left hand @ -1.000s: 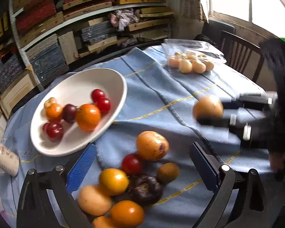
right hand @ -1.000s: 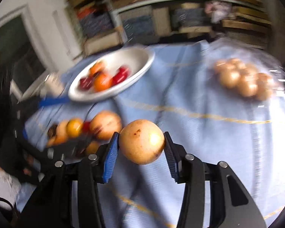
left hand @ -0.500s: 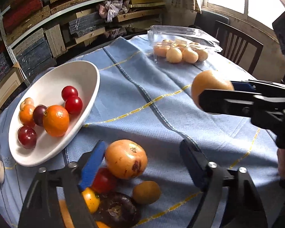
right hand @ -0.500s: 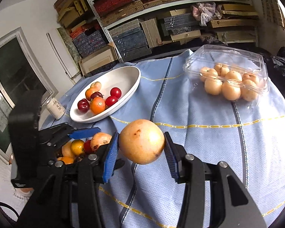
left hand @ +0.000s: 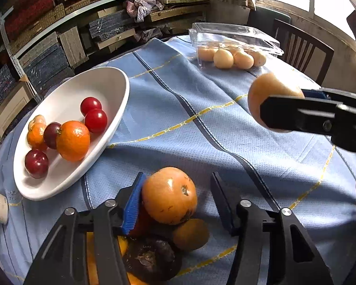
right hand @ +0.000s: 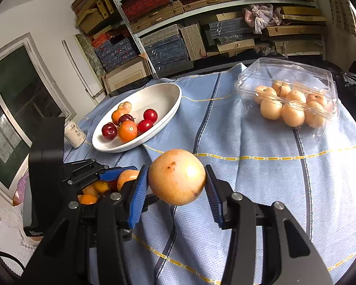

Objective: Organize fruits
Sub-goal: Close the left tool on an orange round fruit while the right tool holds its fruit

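My right gripper is shut on a round tan pear and holds it above the blue tablecloth; the pear also shows in the left wrist view. My left gripper is open around a large orange persimmon at the top of a pile of loose fruit near the table's front edge. Its left pad is close against the persimmon, its right pad stands apart. A white oval bowl holds red plums and oranges; it also shows in the right wrist view.
A clear plastic clamshell with several tan pears stands open at the far right of the table. A white can stands left of the bowl. A dark chair and cluttered shelves lie behind the table.
My left gripper has moved forward and down over the fruit pile, so the persimmon now sits between its fingers. My right gripper still holds the pear, shifted slightly.
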`<state>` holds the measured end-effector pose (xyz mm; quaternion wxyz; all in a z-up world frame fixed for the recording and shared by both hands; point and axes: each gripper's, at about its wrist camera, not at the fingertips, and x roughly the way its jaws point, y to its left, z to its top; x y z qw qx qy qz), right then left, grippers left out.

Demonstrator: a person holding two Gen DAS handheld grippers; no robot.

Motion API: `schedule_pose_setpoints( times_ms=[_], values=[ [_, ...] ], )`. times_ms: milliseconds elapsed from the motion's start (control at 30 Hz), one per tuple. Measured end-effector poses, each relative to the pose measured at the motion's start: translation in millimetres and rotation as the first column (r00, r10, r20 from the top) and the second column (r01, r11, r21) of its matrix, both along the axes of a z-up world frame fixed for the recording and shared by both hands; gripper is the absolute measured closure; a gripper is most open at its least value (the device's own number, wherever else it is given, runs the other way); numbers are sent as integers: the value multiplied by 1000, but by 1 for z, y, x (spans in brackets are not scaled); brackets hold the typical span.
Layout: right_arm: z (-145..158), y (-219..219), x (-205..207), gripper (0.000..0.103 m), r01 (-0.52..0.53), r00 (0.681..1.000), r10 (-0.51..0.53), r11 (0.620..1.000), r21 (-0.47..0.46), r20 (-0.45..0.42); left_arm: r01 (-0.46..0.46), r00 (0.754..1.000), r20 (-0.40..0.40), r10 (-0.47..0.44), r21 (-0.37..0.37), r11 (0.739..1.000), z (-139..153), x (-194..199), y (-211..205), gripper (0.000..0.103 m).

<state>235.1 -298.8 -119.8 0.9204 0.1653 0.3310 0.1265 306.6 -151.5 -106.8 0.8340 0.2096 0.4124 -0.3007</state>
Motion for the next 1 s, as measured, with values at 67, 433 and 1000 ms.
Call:
schedule_pose_setpoints(
  times_ms=[67,433,1000],
  values=[
    [1,0,0,57,0,1000,0,1000,0,-1,-8,1000,-2,8,-3,1000,1,0,2,56],
    [1,0,0,57,-5,1000,5,1000,-1,-3,-26,1000,-10,26,-28,999,4,1,6,61],
    [-10,3,7,57,-10,1000,10,1000,-25,-27,-73,997,-3,73,-116,991,18,-5,22,70]
  ],
)
